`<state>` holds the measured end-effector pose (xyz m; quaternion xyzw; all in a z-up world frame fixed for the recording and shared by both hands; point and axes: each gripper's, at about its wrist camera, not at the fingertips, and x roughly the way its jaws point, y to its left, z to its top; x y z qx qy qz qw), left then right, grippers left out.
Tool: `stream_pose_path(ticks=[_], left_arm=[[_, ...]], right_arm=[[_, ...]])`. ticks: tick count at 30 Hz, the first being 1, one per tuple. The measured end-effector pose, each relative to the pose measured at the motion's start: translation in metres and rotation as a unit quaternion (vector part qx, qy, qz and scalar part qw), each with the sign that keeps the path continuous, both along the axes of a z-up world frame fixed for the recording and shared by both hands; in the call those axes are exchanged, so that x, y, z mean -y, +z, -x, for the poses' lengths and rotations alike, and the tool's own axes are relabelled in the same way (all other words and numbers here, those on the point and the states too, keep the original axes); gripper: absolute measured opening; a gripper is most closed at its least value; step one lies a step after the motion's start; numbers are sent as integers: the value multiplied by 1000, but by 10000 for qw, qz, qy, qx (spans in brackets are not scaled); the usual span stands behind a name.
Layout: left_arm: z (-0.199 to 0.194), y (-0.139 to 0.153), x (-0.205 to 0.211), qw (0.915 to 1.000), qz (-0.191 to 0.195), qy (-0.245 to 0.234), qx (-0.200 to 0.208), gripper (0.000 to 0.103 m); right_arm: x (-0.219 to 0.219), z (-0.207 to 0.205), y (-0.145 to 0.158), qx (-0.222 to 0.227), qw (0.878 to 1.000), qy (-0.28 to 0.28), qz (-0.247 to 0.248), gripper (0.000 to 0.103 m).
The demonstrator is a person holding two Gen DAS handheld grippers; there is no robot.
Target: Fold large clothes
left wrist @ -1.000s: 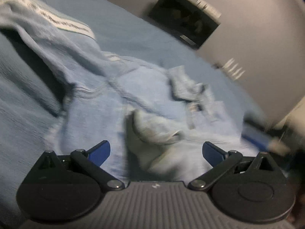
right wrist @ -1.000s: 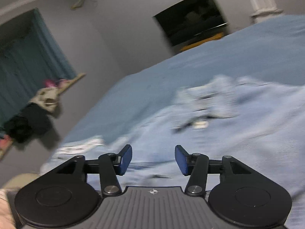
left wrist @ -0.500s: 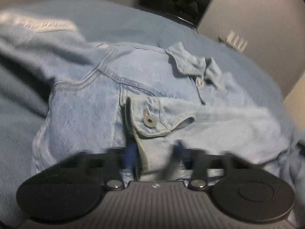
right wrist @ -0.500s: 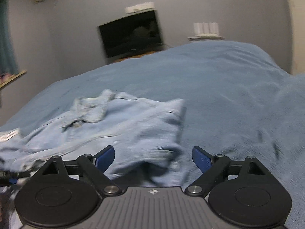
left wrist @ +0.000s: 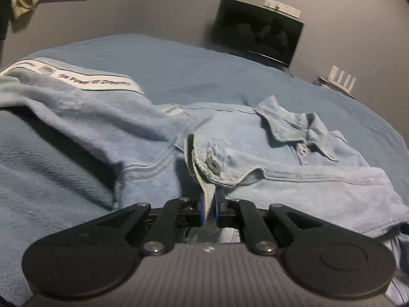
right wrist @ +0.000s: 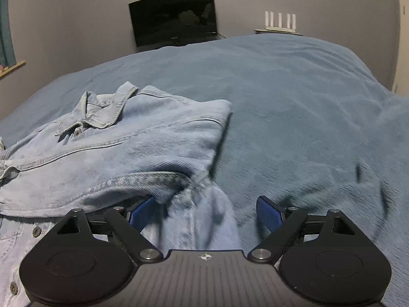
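A light blue denim jacket (left wrist: 294,174) lies on the blue bed cover (left wrist: 179,58), collar toward the far side. Its buttoned cuff (left wrist: 212,166) rises just ahead of my left gripper (left wrist: 209,208), which is shut on the cuff's fabric. In the right wrist view the jacket (right wrist: 127,148) lies at the left with one sleeve folded across the chest. My right gripper (right wrist: 205,211) is open, low over the jacket's lower right edge, with denim between its blue pads (right wrist: 268,213).
A light blue towel with a white printed band (left wrist: 89,81) lies at the left, partly under the jacket. A dark TV (right wrist: 173,23) and a white router (right wrist: 280,21) stand by the far wall. Bare bed cover (right wrist: 306,115) spreads to the right.
My left gripper closed from wide open onto the cuff. My right gripper opened wider and swung right, to the jacket's lower right edge.
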<state>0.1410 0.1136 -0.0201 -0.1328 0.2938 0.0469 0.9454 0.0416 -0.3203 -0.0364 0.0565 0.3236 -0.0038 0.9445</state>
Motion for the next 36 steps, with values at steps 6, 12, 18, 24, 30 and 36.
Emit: stream_pose_path(ticks=[6,12,18,24,30,36], left_arm=[[-2,-9,-13,9994,-33,274,-227,3],[6,-6,-13,9995,-85,229,-201,3],[7,-7,-11,9996,-73,152,-219,4],[5,-11,-7,9995,-157,-55,-280,49],[19,-2,12,9974,-694,-213,1,93],[44,25,-2,9976,-490,344,361,100]], right_arm=[[-1,21,22,642,9957,355,-565,84],[-5,6,24,541,9979,-35,-354,86],[19,-9,-11,-395,9949,-486,-788,86],[18,4,-5,-97,9954,-537,-782,93],[12,32,14,797,9934,-572,-595,103],[-11,50,30,1165,9919,-416,-305,103]])
